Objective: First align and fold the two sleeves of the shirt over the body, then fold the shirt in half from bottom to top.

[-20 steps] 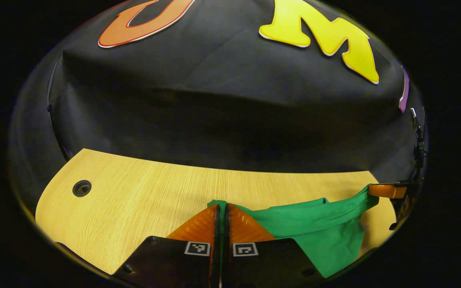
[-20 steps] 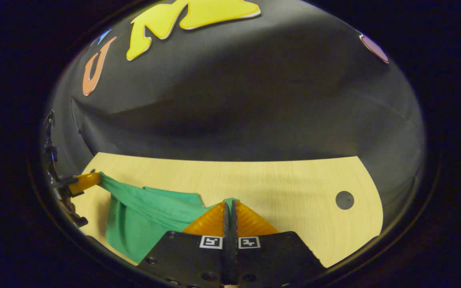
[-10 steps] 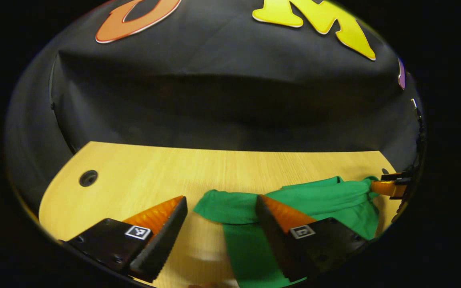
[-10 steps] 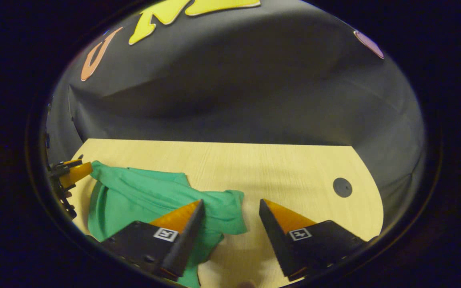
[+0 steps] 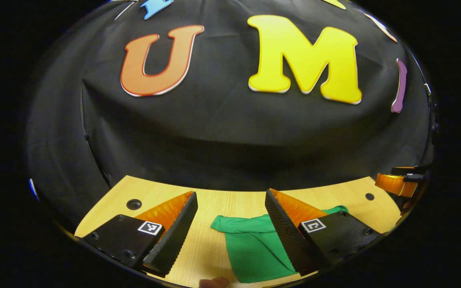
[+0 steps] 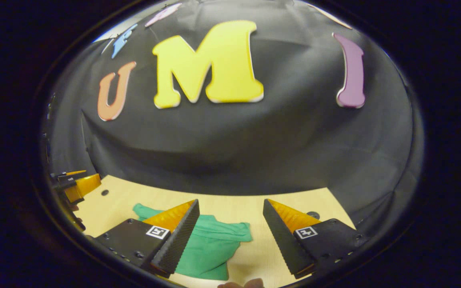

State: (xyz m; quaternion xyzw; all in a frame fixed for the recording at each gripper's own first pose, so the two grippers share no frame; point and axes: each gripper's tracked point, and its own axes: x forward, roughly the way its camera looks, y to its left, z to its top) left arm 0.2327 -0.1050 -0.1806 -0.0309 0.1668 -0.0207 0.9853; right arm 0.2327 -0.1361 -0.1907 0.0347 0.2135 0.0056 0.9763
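Left gripper (image 5: 230,218) is hanging above the table (image 5: 222,202) with its two fingers spread wide apart and nothing between them; right gripper (image 6: 230,224) is doing the same, fingers parted and gripping nothing. Each one is also showing at the edge of the other's view, well off to the side. Both are sitting clear of the cloth, not touching it.

Green shirt (image 5: 254,246) is lying on the wooden table just below and between the two grippers, gathered into a compact shape with a doubled edge running across its far side. In the right gripper view the shirt (image 6: 210,250) is showing that same thick far edge, with a flat panel reaching toward the near side of the table.

Judging by how it is lying, the sleeves are no longer sticking out to either side, so the sleeve folds are looking done, and the bundle is appearing short enough from near to far that the bottom-to-top fold is seeming laid down as well. How neatly the layers are lining up is hard to tell, since the fingers are covering part of the cloth. What is left, if anything, is looking like a little smoothing of the top edge
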